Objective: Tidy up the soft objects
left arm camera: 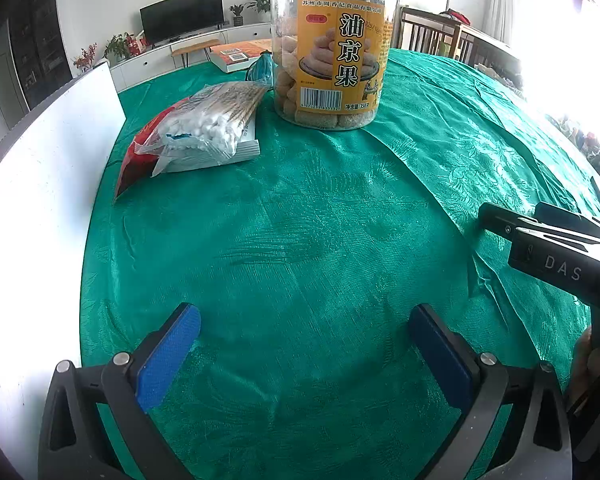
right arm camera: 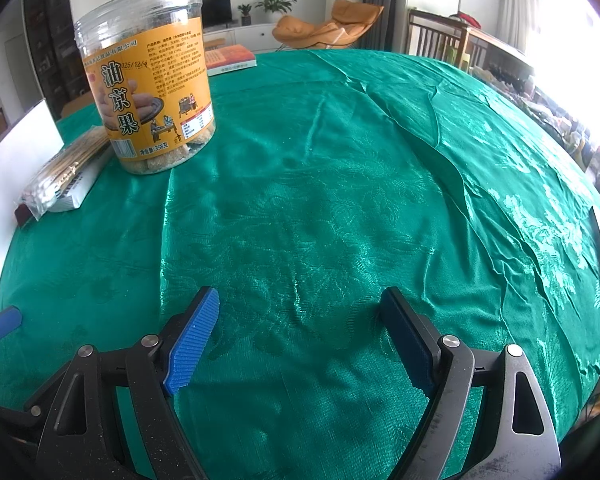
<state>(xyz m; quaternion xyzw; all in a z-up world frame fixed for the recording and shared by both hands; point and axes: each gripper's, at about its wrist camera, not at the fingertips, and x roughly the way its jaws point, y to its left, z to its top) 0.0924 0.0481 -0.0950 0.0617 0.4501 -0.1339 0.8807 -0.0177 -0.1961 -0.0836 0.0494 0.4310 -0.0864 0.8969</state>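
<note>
A clear bag of cotton swabs (left arm camera: 208, 120) lies on a white packet (left arm camera: 228, 152) and a red packet (left arm camera: 134, 164) at the far left of the green tablecloth (left arm camera: 320, 220). Behind them stands a clear snack jar with a yellow label (left arm camera: 332, 44). My left gripper (left arm camera: 304, 320) hovers open over bare cloth, well short of the pile. The right gripper's black body (left arm camera: 560, 248) shows at the right edge of the left wrist view. In the right wrist view, my right gripper (right arm camera: 300, 304) is open over bare cloth; the jar (right arm camera: 148, 80) and swab bag (right arm camera: 68, 168) sit far left.
A white board (left arm camera: 40, 200) stands along the table's left side. A teal wrapped item (left arm camera: 260, 68) and a book (right arm camera: 230, 58) lie behind the jar. Wooden chairs (right arm camera: 440, 36) stand at the far right. The cloth has creases (right arm camera: 460, 184) on the right.
</note>
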